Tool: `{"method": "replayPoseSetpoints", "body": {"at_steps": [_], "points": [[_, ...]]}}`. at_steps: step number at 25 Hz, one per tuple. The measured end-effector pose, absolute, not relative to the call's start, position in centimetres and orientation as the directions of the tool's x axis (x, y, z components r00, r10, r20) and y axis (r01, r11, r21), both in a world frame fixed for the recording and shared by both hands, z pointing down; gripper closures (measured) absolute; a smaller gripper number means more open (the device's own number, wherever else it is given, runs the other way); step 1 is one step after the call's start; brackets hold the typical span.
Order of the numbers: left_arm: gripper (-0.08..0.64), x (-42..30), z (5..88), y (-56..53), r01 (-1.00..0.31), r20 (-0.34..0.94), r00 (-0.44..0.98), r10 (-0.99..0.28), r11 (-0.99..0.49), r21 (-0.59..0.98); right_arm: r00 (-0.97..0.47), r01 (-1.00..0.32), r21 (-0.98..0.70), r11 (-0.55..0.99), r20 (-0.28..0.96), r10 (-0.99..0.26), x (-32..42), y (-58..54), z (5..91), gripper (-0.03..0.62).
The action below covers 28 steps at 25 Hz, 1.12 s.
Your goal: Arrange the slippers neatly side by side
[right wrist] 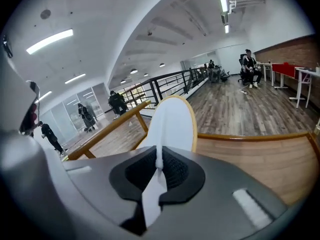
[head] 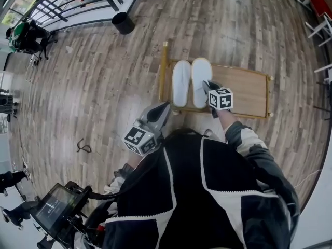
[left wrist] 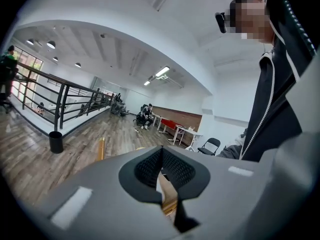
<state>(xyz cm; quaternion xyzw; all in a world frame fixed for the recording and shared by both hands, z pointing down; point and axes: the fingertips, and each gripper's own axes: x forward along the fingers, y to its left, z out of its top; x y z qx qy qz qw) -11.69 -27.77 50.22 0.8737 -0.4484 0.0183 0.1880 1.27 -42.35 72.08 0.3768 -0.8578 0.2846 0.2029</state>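
The right slipper (head: 200, 77) lies on the low wooden table (head: 244, 87), touching the left slipper (head: 181, 83). The right tongs (head: 209, 85) pinch its near edge, so the placing step looks almost done. The next move is to release without nudging the pair. The left tongs (head: 164, 108) hang closed and empty.

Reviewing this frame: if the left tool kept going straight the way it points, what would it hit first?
Probably the near left corner of the wooden rack, with the left slipper's heel just beyond. The left tool looks close to that corner, but depth is unclear.
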Motion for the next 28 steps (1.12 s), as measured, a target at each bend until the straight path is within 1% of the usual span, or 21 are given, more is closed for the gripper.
{"method": "replayPoseSetpoints", "body": {"at_steps": [4,8,12,15,19,23,25,28], "points": [[0.543,-12.8,50.9,-27.5,-0.811,0.226,0.570,-0.790,-0.498,0.307,-0.586,-0.793,-0.315,0.522,0.628,-0.511,1.8,-43.1,76.1,0.568],[0.543,-13.2,50.5,-27.3,-0.807,0.202,0.569,-0.797,-0.495,0.322,-0.535,-0.825,-0.300,0.478,0.685,-0.494,2.7,-43.9,78.0,0.566],[0.543,-14.1,51.0,-26.5,-0.822,0.222,0.551,-0.804,-0.478,0.310,-0.514,-0.827,-0.274,0.491,0.724,-0.461,2.4,-44.0,79.2,0.565],[0.543,-14.4,51.3,-26.4,-0.828,0.230,0.540,-0.810,-0.463,0.315,-0.496,-0.837,-0.284,0.467,0.754,-0.431,2.1,-44.4,80.5,0.565],[0.543,-15.0,52.1,-26.1,-0.839,0.245,0.524,-0.815,-0.445,0.314,-0.482,-0.822,-0.268,0.503,0.798,-0.363,1.2,-44.1,82.2,0.565],[0.543,-14.9,51.8,-26.4,-0.838,0.236,0.519,-0.821,-0.434,0.332,-0.518,-0.786,-0.311,0.535,0.803,-0.294,-0.6,-43.9,82.5,0.498],[0.543,-14.8,51.8,-26.7,-0.839,0.240,0.519,-0.821,-0.434,0.328,-0.529,-0.770,-0.316,0.555,0.802,-0.278,-1.1,-43.9,82.5,0.435],[0.543,-14.6,51.5,-27.0,-0.837,0.233,0.521,-0.821,-0.439,0.326,-0.532,-0.769,-0.322,0.552,0.802,-0.273,-1.0,-43.8,82.2,0.405]]}}
